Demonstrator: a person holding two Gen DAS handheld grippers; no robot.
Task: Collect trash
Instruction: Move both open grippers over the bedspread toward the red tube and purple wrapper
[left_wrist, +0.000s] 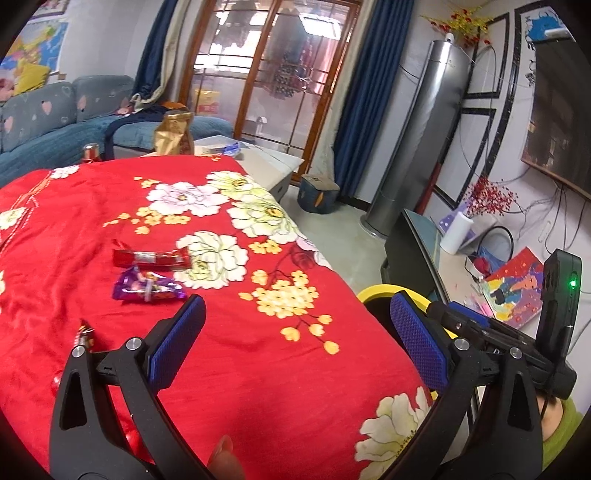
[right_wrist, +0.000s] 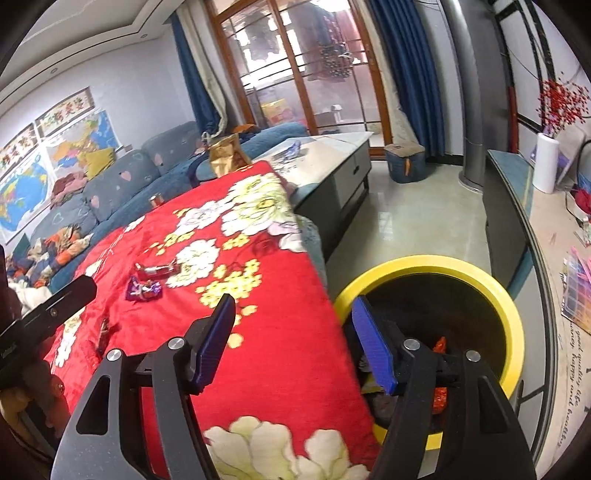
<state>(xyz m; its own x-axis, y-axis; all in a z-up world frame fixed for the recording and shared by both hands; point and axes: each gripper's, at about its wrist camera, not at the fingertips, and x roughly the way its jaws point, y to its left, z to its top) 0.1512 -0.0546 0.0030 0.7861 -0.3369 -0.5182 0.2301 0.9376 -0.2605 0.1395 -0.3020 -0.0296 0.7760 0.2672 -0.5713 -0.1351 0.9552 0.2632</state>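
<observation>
Right claw (right_wrist: 291, 334): pads spread, nothing between them; it hangs over the table's right edge, one pad above the cloth (right_wrist: 258, 369), the other above the bin (right_wrist: 509, 317). Left claw (left_wrist: 295, 339): pads also spread wide and empty, over the near right part of the cloth.

Trash left on the table: a purple wrapper (left_wrist: 147, 288) and a red wrapper (left_wrist: 151, 257) just behind it, both toward the left-middle of the cloth, apart from each other. A third scrap (left_wrist: 84, 334) lies near the left edge, close to the left claw's outer finger. The bin stands on the floor against the table's right edge.

Step in hand, as judged: go back for the next piece. The purple wrapper is nearest the left claw. Come down with the pads astride its crinkled middle, low enough to catch foil without bunching cloth, then close.

Views: only the right wrist looks into the bin, showing orange-red wrappers (right_wrist: 439, 347) already inside. The left wrist sees just a sliver of yellow rim, but gives the clearer look at the wrappers and the scrap.
</observation>
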